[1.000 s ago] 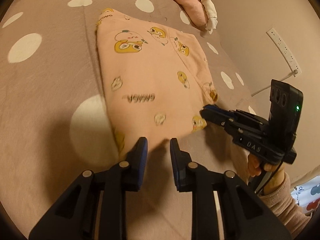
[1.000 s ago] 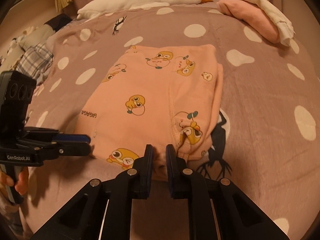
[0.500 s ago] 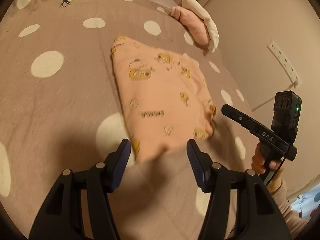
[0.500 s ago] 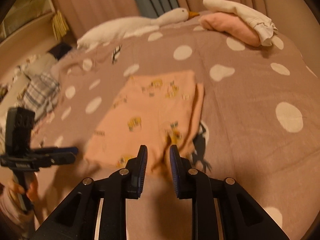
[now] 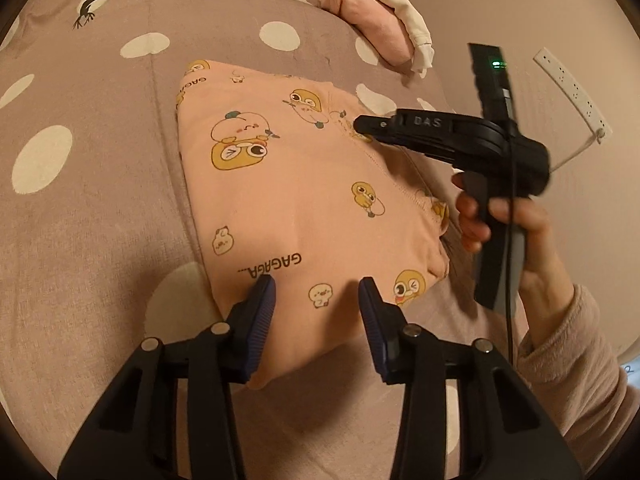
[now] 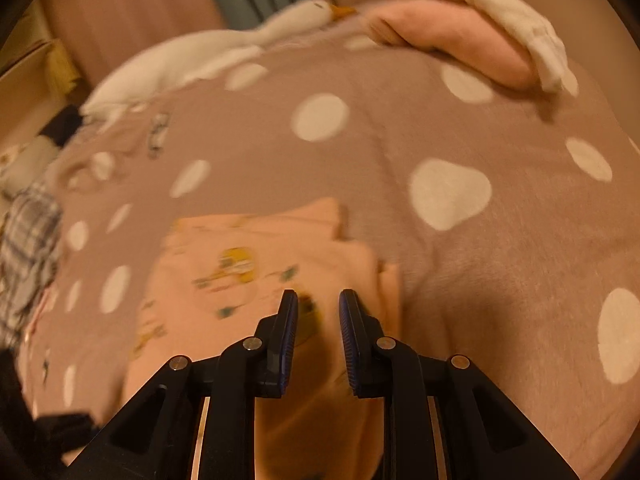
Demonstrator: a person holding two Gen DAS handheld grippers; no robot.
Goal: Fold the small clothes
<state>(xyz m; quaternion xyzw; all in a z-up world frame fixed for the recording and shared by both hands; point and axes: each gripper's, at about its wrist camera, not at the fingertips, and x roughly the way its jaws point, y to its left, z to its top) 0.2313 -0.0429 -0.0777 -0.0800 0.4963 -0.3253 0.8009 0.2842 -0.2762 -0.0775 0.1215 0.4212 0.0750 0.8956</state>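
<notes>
My left gripper, fingers released, straddles the near edge of the peach cartoon-print cotton garment. My right gripper hovers over it, fingers parted, gripping nothing. Judged step: regrasp; next, pinch that edge and fold away.

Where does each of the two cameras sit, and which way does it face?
Left wrist: sits on the left tongs, facing along their open fingers across the folded peach garment; the right tongs and the right hand show.
Right wrist: sits on the right tongs, facing over the garment toward the plush goose; only their own fingers show clearly.
Shared: the garment, the dotted bedspread, the pink-and-white pile.
</notes>
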